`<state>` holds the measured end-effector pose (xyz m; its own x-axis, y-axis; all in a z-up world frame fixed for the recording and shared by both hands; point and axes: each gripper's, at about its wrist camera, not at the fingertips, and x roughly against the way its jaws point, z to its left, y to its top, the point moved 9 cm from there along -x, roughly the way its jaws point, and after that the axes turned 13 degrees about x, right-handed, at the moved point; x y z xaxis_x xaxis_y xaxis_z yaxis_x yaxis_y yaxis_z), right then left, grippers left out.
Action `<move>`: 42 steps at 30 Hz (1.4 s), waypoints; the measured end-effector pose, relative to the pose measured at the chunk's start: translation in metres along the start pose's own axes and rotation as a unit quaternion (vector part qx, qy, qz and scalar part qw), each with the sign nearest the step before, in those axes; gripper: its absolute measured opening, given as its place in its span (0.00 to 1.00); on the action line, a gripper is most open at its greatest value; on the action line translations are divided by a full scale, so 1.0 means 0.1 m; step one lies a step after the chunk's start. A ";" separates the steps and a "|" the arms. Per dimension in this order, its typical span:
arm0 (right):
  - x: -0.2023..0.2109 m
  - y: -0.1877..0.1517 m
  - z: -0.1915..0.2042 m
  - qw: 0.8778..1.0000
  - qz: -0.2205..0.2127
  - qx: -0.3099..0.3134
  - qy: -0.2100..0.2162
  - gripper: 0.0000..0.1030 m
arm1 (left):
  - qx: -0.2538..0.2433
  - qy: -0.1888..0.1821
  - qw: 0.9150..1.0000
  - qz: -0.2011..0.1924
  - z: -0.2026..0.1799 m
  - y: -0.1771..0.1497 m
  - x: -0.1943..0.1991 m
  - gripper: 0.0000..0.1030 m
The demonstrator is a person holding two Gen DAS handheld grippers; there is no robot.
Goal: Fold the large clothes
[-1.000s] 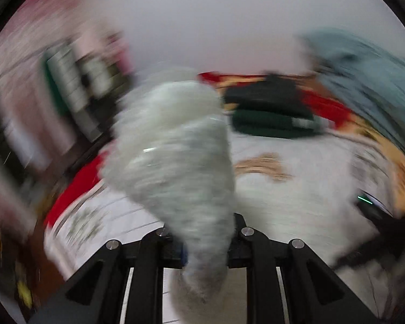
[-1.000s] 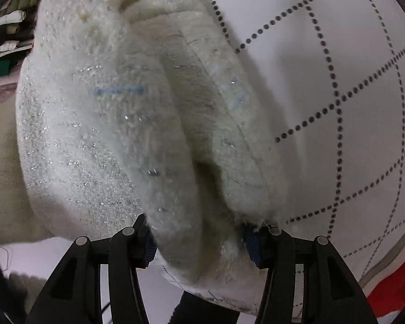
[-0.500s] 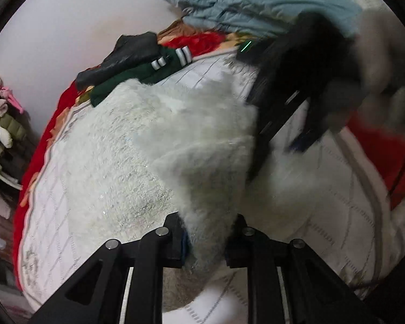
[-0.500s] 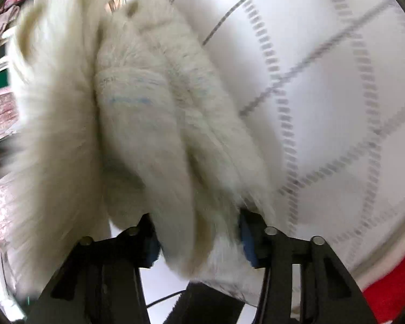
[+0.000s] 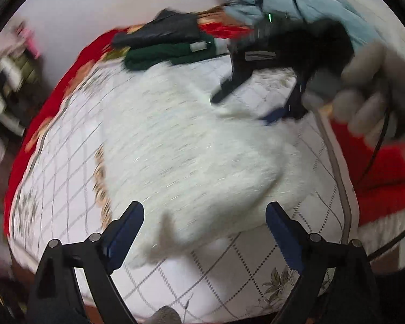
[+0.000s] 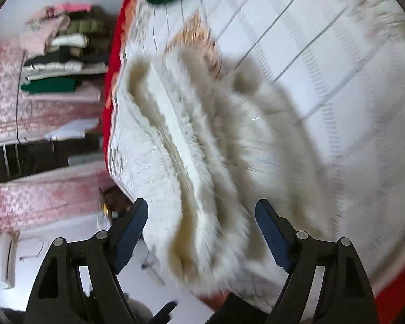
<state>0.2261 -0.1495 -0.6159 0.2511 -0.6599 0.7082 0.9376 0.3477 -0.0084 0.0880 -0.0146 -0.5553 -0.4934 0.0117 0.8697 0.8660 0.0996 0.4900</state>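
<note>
Left wrist view: left gripper fingers now spread wide, released; half a second ago they pinched the white fluffy garment, which now lies folded on the bed. Right gripper beyond, blurred, also let go. Dark green clothes and blue quilt farther back. Right wrist view: right gripper fingers apart, garment dropped on the quilted bed.

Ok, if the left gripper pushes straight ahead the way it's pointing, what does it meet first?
Most likely the white fluffy garment lying on the bed. It fills the line just ahead of the open left gripper. Motion blur makes the exact gap unclear.
</note>
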 end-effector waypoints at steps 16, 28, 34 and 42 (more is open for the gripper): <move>-0.26 -0.80 -0.30 0.991 0.015 -0.057 -0.119 0.18 | 0.177 0.088 0.976 0.087 0.60 0.02 -0.65 0.91; 0.30 -0.13 -0.11 0.991 -0.066 0.000 -0.116 0.79 | 0.146 0.077 0.982 0.092 0.53 0.04 -0.77 0.92; 0.00 0.57 0.00 0.993 -0.091 0.025 -0.068 0.58 | 0.128 0.088 0.984 0.089 0.49 0.08 -0.79 0.92; 0.45 0.21 0.37 0.988 -0.134 0.008 -0.081 0.13 | 0.138 0.082 0.982 0.103 0.45 0.06 -0.83 0.92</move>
<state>0.2479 -0.1472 -0.5578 -0.0496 -0.6143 0.7875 0.9608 0.1859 0.2056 0.1311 0.0302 -0.6274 -0.2716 -0.0976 0.9574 0.8795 0.3788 0.2881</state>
